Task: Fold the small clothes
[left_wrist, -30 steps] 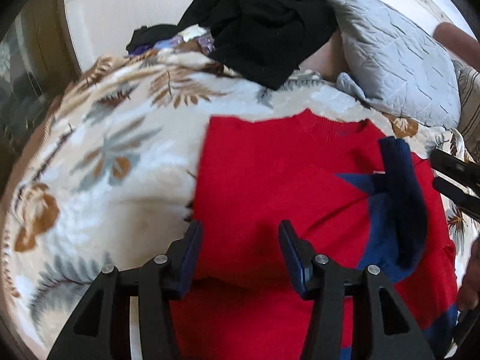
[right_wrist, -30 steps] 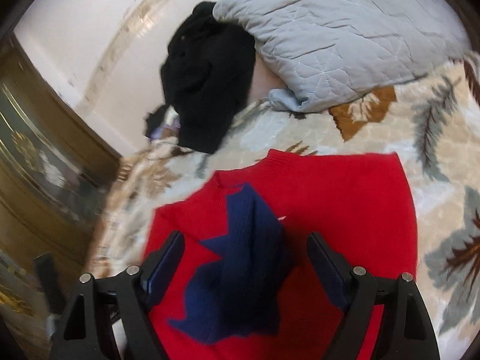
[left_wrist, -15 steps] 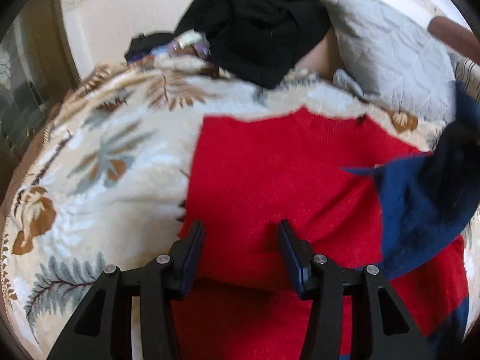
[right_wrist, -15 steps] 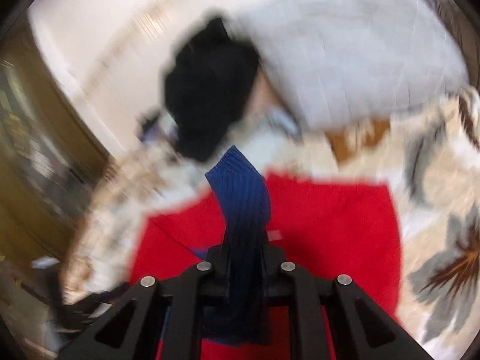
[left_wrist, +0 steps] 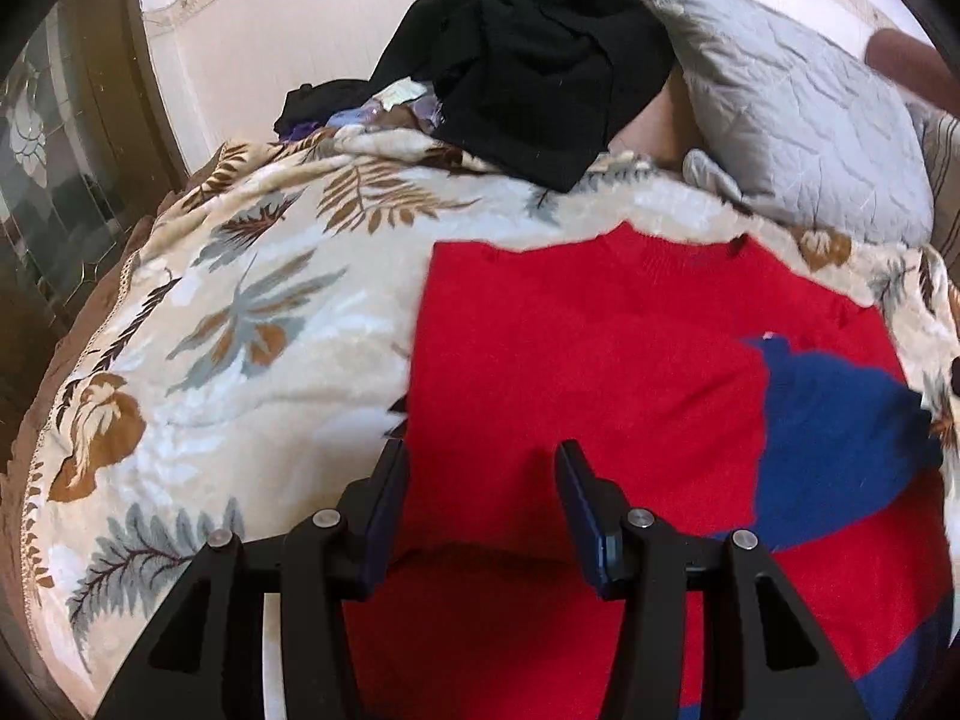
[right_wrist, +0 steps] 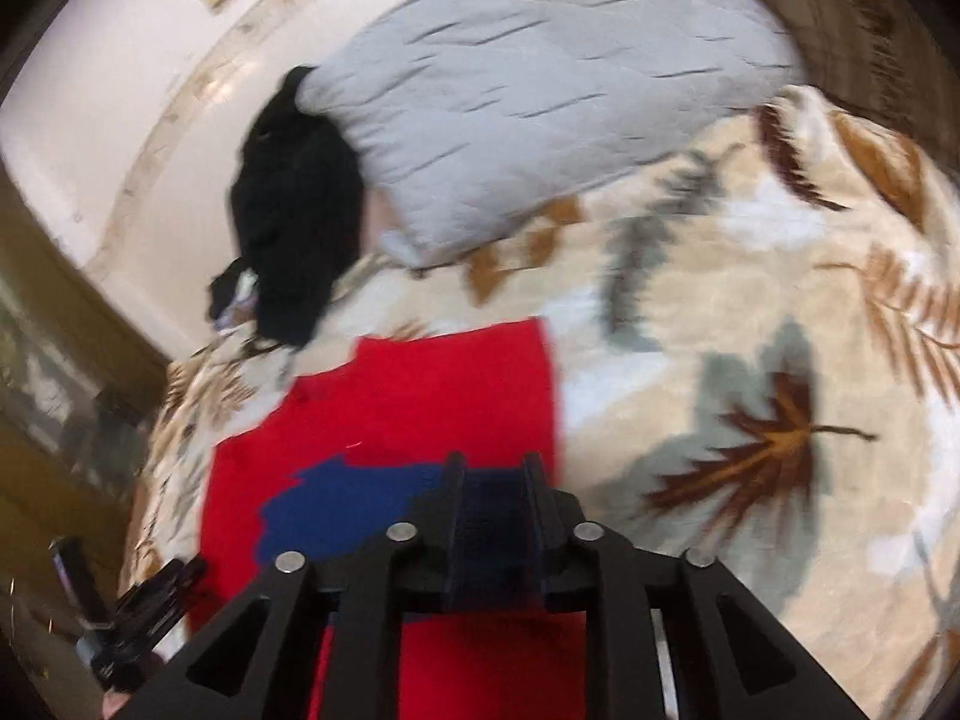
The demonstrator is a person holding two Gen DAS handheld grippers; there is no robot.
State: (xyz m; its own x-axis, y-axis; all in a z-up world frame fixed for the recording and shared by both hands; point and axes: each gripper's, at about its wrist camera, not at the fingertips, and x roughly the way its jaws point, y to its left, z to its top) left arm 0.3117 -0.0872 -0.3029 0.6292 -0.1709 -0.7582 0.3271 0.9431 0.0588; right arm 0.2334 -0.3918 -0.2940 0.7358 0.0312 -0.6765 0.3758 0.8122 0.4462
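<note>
A red sweater (left_wrist: 588,360) lies flat on the leaf-patterned blanket (left_wrist: 240,324). Its navy blue sleeve (left_wrist: 834,438) lies spread across the sweater's right side. My left gripper (left_wrist: 480,468) is open and empty, low over the sweater's lower left part. In the right wrist view the red sweater (right_wrist: 432,396) lies ahead, and my right gripper (right_wrist: 492,474) is shut on the navy sleeve (right_wrist: 342,504), which stretches to the left from the jaws. The left gripper (right_wrist: 150,594) shows at the lower left of that view.
A grey quilted pillow (left_wrist: 798,108) and a heap of black clothes (left_wrist: 540,54) lie at the head of the bed, against a white wall. A dark wooden cabinet with glass (left_wrist: 54,180) stands at the left. The blanket extends to the right of the sweater (right_wrist: 750,396).
My right gripper closed on the navy sleeve, lifted it, then carried it to the right and down; the sleeve now lies flatter across the sweater. The left gripper has hardly moved.
</note>
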